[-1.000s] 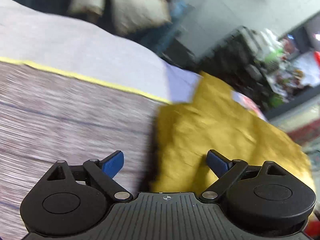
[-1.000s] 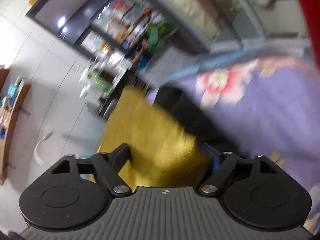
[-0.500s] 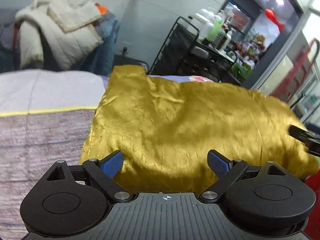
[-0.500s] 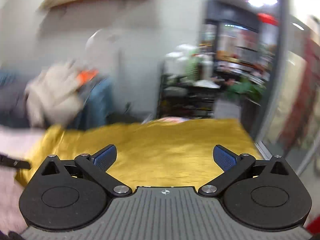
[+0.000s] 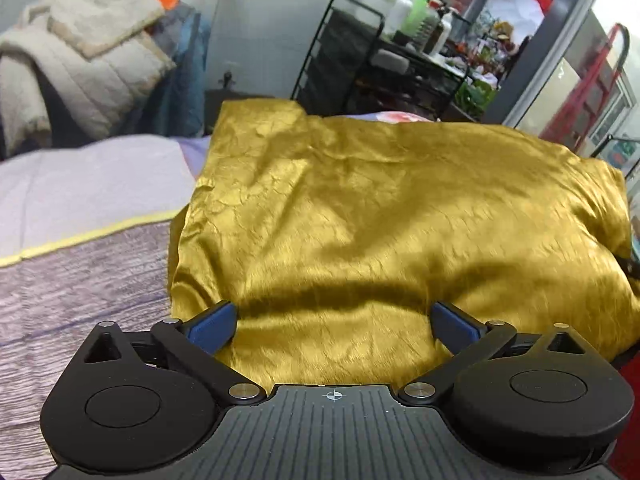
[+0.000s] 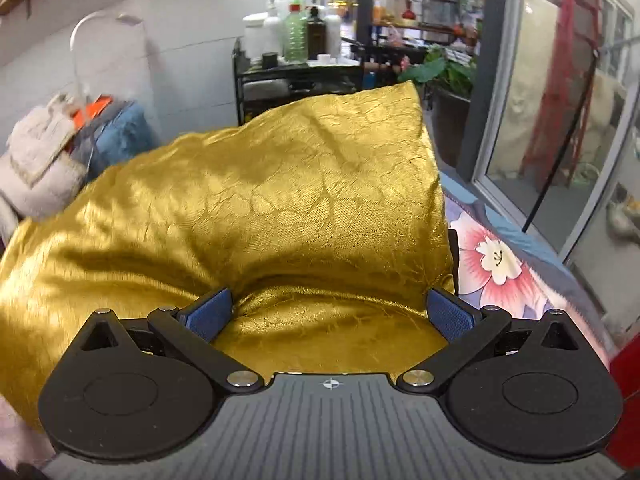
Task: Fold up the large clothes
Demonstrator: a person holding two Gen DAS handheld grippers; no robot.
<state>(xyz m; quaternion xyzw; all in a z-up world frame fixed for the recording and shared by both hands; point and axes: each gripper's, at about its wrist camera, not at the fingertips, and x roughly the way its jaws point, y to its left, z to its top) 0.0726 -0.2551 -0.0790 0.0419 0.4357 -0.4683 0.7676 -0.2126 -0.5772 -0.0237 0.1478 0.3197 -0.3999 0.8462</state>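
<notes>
A bed (image 5: 80,184) covered at the left by a lilac sheet with a yellow stripe (image 5: 92,234) and at the right by a floral bedspread (image 6: 496,264) carries a crinkled gold garment (image 5: 380,220) spread flat across its middle.

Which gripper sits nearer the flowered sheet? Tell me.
Right. The right gripper hovers over the gold cloth's edge beside the flowered sheet; the left gripper is near the opposite edge.

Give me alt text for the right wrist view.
A gold cloth fills the view, lying rumpled on a floral sheet. The right gripper sits low over its near edge, jaws open. A rack of bottles stands behind.
</notes>
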